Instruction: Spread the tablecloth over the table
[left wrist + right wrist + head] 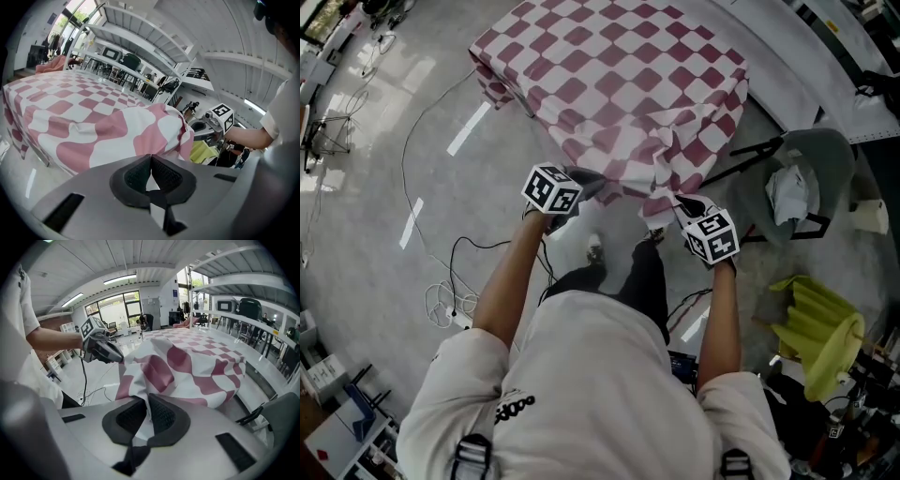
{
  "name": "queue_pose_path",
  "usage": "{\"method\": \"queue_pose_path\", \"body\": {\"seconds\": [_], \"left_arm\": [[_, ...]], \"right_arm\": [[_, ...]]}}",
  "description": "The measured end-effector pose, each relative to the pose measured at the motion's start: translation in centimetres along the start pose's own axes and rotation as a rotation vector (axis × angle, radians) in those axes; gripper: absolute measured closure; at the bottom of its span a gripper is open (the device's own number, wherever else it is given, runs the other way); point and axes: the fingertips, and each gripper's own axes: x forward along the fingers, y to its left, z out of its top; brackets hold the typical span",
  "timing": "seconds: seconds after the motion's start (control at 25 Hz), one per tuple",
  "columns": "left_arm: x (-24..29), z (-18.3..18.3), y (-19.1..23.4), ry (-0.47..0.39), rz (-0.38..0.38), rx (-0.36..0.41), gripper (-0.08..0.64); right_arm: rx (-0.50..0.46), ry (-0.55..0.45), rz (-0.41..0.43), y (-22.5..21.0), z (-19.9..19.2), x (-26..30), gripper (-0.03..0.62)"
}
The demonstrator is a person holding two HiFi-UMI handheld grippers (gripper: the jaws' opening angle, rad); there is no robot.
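Observation:
A pink-and-white checked tablecloth (pixel 619 84) lies over the table, hanging off its left and right sides. Its near edge is bunched and lifted between my two grippers. My left gripper (pixel 592 184) is shut on that near edge; in the left gripper view a strip of tablecloth (pixel 117 131) runs into the closed left gripper (pixel 151 165). My right gripper (pixel 677 202) is shut on the same edge further right, with folds of tablecloth (pixel 187 364) pinched in the right gripper (pixel 146 408). Each gripper view shows the other gripper beside the cloth.
A grey chair (pixel 825 159) with something white on it stands right of the table. A yellow-green object (pixel 820 337) lies near my right side. Cables (pixel 450 300) trail on the floor at left. A long white bench (pixel 806 56) runs behind the table.

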Motion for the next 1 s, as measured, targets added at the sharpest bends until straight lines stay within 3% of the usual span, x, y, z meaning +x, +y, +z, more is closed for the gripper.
{"method": "queue_pose_path", "body": {"seconds": [0.24, 0.44, 0.68, 0.8, 1.0], "left_arm": [[2.2, -4.2, 1.5, 0.084, 0.031, -0.017, 0.528], [4.4, -7.5, 4.1, 0.144, 0.090, -0.043, 0.528], [6.2, -10.6, 7.1, 0.163, 0.125, -0.102, 0.529], [7.5, -11.3, 8.2, 0.172, 0.128, -0.093, 0.529], [10.3, -11.4, 10.2, 0.180, 0.150, -0.101, 0.529]], "right_arm": [[-0.058, 0.134, 0.015, 0.8, -5.3, 3.3, 0.560], [0.006, 0.188, 0.034, -0.1, -9.1, 6.1, 0.541], [0.048, 0.315, -0.026, -2.9, -16.2, 7.1, 0.561], [0.105, 0.307, -0.036, -4.2, -18.6, 7.6, 0.563], [0.182, 0.244, -0.059, -6.1, -19.1, 10.5, 0.568]]}}
